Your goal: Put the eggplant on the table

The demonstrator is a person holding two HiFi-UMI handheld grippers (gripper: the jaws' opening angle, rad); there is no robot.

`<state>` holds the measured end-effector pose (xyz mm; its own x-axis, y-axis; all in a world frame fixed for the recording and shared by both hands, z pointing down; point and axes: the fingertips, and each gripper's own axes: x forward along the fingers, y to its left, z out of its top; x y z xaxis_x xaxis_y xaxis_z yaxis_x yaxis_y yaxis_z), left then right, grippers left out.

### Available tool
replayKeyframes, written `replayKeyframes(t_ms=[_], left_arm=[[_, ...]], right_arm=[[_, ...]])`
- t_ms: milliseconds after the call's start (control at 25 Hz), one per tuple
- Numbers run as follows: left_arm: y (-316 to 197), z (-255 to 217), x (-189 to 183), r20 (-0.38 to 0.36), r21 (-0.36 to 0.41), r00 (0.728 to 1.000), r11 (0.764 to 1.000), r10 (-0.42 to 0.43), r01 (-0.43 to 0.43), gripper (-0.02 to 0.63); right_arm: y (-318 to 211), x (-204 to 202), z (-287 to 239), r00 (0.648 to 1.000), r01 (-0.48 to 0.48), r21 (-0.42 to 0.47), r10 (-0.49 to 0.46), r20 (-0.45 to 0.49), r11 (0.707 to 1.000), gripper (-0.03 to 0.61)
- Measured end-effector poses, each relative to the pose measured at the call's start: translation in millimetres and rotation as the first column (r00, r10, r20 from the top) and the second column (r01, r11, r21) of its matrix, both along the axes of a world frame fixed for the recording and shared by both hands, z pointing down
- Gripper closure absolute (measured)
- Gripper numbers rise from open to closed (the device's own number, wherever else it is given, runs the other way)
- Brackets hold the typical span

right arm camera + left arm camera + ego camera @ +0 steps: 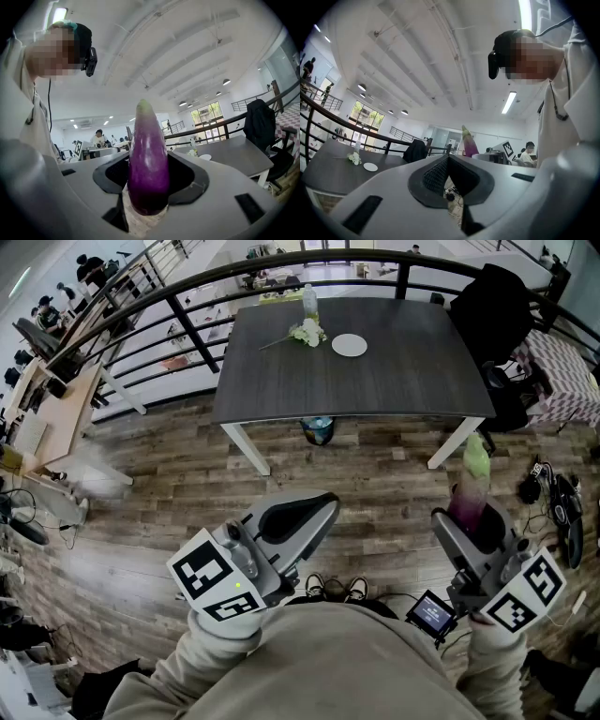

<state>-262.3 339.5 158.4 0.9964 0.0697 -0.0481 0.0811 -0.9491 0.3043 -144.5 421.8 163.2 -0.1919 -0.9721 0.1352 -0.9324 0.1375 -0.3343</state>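
— Worries from here?

— Mainly a drop. My right tongs (472, 523) pinch the eggplant (473, 486) by its fat purple end only, so most of it stands free above the jaws, green tip up. The skin looks smooth and glossy. I'd judge that a jolt while I walk could let it pivot in the pads or slide out. Under it is wood floor (187, 484), not the tabletop (394, 371).

— And once you reach the tabletop?

— It's well apart from me, straight ahead. A plate (349, 345), flowers (307, 332) and a bottle (309, 298) sit toward its far edge, and the near part is bare. If I reach too far I might knock those. If I let go with the eggplant upright, it would probably topple and roll, perhaps off the edge. Laying it on its side in the bare near part looks safer to me.

— How are you holding yourself?

— Both hands are low and close to my body, with the tongs pointing forward about level, the right pair a shade nose-down.

— And the other pair?

— Empty. My left tongs (448, 161) are pressed together on nothing and sit well to the left of the eggplant, so they're no help if it slips.
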Motion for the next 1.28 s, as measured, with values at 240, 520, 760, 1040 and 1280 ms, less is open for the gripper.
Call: replayKeyframes(t_ms=[240, 520, 760, 1040, 1280], left_arm=[[13.3, 2.0, 3.5, 0.0, 0.016, 1.0, 1.0, 0.008, -0.008, 0.609], [26.9, -12.4, 5.9, 0.021, 0.078, 1.0, 0.997, 0.013, -0.015, 0.609], [35.7, -19.2, 30.7, 0.017, 0.078, 1.0, 0.997, 0.002, -0.003, 0.609], [55.9, -17.6, 60.2, 0.039, 0.097, 0.999, 0.995, 0.034, -0.037, 0.609], [47.1, -2.6, 77.5, 0.066, 0.096, 0.996, 0.993, 0.057, -0.063, 0.609]], right_arm=[[4.7, -4.7, -1.7, 0.999, 0.03, 0.009, -0.03, -0.017, 0.999, 0.35], [7.6, 10.8, -19.4, 0.998, 0.033, 0.093, -0.038, 0.047, 0.995, 0.35], [23.9, 31.0, -22.2, 0.998, 0.049, 0.107, -0.053, 0.034, 0.993, 0.35], [42.0, 60.3, -15.2, 0.996, 0.043, 0.117, -0.052, 0.073, 0.992, 0.35], [40.6, 86.9, 1.3, 0.995, -0.001, 0.106, -0.01, 0.102, 0.994, 0.35]])
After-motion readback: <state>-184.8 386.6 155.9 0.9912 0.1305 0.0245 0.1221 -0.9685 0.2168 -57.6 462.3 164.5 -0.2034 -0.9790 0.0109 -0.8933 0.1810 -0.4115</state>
